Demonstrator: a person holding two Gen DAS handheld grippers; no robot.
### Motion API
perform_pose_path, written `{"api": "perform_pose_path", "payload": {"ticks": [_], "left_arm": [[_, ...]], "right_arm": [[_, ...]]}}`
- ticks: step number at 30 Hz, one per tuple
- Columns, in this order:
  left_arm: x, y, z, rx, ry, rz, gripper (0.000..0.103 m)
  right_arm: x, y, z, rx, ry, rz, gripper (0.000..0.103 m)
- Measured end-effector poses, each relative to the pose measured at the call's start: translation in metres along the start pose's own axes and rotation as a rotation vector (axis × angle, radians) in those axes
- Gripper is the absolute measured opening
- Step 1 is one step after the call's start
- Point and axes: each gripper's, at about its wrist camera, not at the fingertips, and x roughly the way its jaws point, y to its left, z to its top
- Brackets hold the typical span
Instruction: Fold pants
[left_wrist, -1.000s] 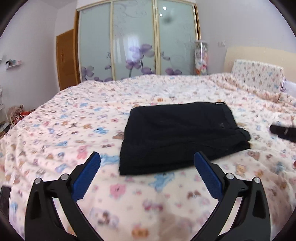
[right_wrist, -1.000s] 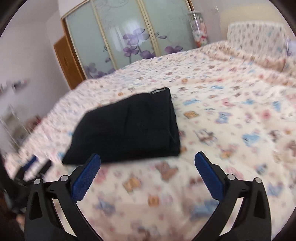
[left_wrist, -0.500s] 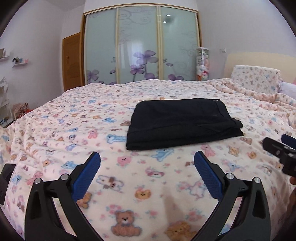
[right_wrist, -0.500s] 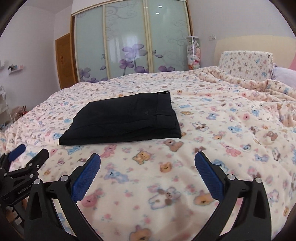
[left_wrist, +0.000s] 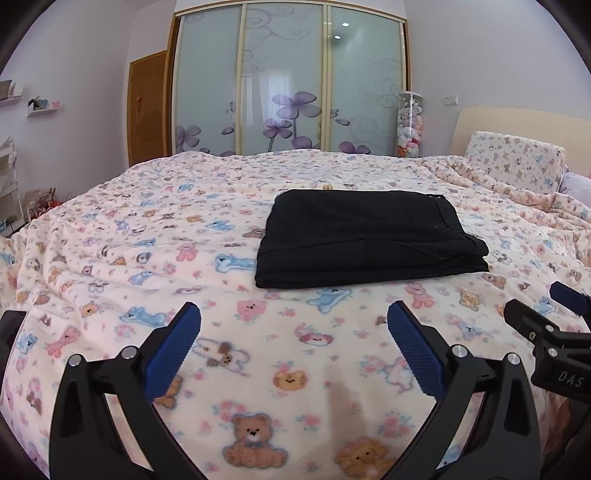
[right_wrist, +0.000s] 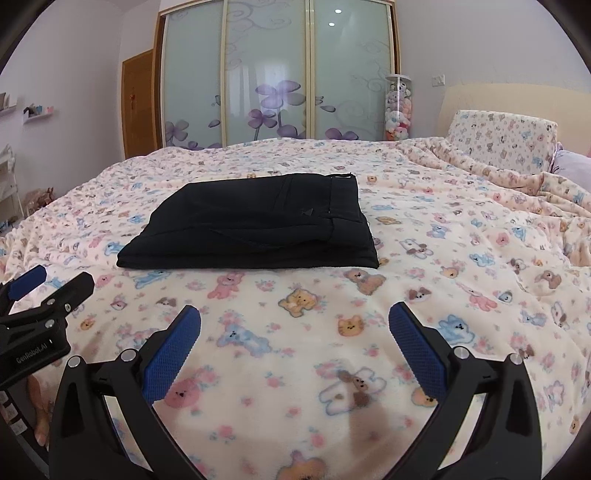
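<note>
Black pants (left_wrist: 365, 240) lie folded into a flat rectangle on the bed; they also show in the right wrist view (right_wrist: 258, 225). My left gripper (left_wrist: 293, 332) is open and empty, held above the blanket well short of the pants' near edge. My right gripper (right_wrist: 294, 332) is open and empty, also short of the pants. The right gripper shows at the right edge of the left wrist view (left_wrist: 546, 317). The left gripper shows at the left edge of the right wrist view (right_wrist: 44, 291).
The bed carries a teddy-bear print blanket (left_wrist: 147, 266). A matching pillow (left_wrist: 513, 162) and rumpled blanket lie at the right by the headboard. Sliding wardrobe doors (left_wrist: 288, 88), a wooden door (left_wrist: 147, 107) and a tube of plush toys (left_wrist: 409, 125) stand behind.
Both grippers have pulled back from the pants toward the near edge of the bed and levelled out. The pants have not moved. Both jaws stay open.
</note>
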Motion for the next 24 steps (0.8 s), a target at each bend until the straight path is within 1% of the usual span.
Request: {"api": "perform_pose_path", "payload": {"ticks": [5,8,11,15,19,24], "left_arm": [[-0.0005,0.0010,0.0002,-0.002,-0.004,-0.004,0.101],[-0.0024,0.0018,0.0007,-0.005,-0.009,0.010,0.101],[-0.0042,0.0041,0.0020,-0.014,-0.014,-0.006,0.101],[-0.0027,0.0066,0.0029,-0.027,-0.006,-0.004,0.101],[-0.0024,0.0076,0.0024,-0.031,-0.003,0.013,0.101],[-0.0025,0.0083,0.0023,-0.029,-0.001,0.009,0.101]], "right_arm": [[0.0000,-0.0005,-0.0011,0.010,-0.001,-0.004,0.102],[-0.0011,-0.0018,-0.0010,0.014,-0.007,-0.007,0.102],[-0.0006,-0.0035,-0.0011,0.017,-0.005,-0.002,0.102],[-0.0002,-0.0045,-0.0006,0.019,-0.005,-0.002,0.102],[0.0013,-0.0043,-0.0013,0.015,0.002,-0.001,0.102],[0.0023,-0.0035,-0.0025,0.013,0.009,0.001,0.102]]}}
